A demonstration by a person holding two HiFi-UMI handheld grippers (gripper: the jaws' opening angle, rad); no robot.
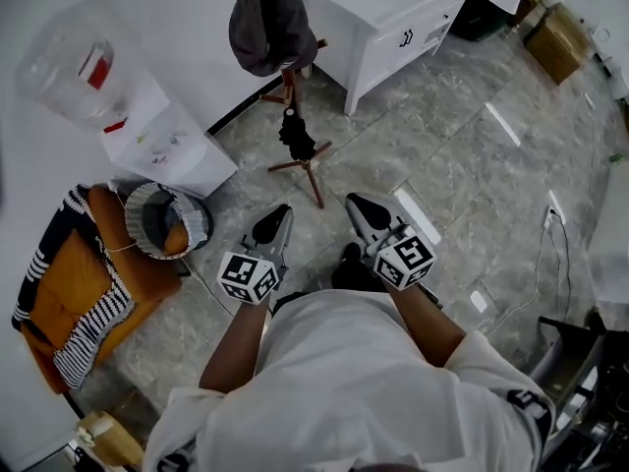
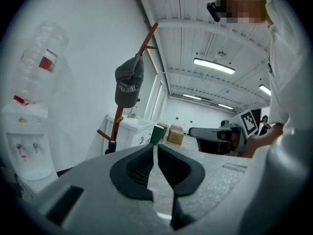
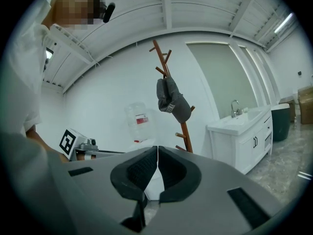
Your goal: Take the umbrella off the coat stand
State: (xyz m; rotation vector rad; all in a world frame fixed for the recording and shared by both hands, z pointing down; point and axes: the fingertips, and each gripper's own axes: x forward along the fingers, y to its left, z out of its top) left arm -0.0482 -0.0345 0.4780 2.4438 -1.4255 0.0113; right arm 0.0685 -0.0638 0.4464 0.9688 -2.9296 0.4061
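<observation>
The wooden coat stand [image 1: 288,85] rises from the tiled floor ahead of me, with a grey cap [image 1: 269,23] on top. A folded black umbrella [image 1: 296,136] hangs low on the stand. Both grippers are held short of the stand, side by side and pointing at it. My left gripper [image 1: 279,212] is shut and empty. My right gripper [image 1: 355,204] is shut and empty too. In the left gripper view the stand [image 2: 119,116], cap [image 2: 129,84] and umbrella top [image 2: 111,147] stand left of the closed left gripper [image 2: 155,153]. The right gripper view shows the stand [image 3: 185,131] and cap [image 3: 172,102] beyond the closed right gripper [image 3: 157,155].
A white water dispenser [image 1: 157,136] with its bottle [image 1: 77,59] stands left of the stand. A white sink cabinet [image 1: 393,18] is behind it on the right. An orange chair [image 1: 84,283] with striped cloth and a round bin [image 1: 167,219] sit left. Cardboard boxes [image 1: 558,42] lie far right.
</observation>
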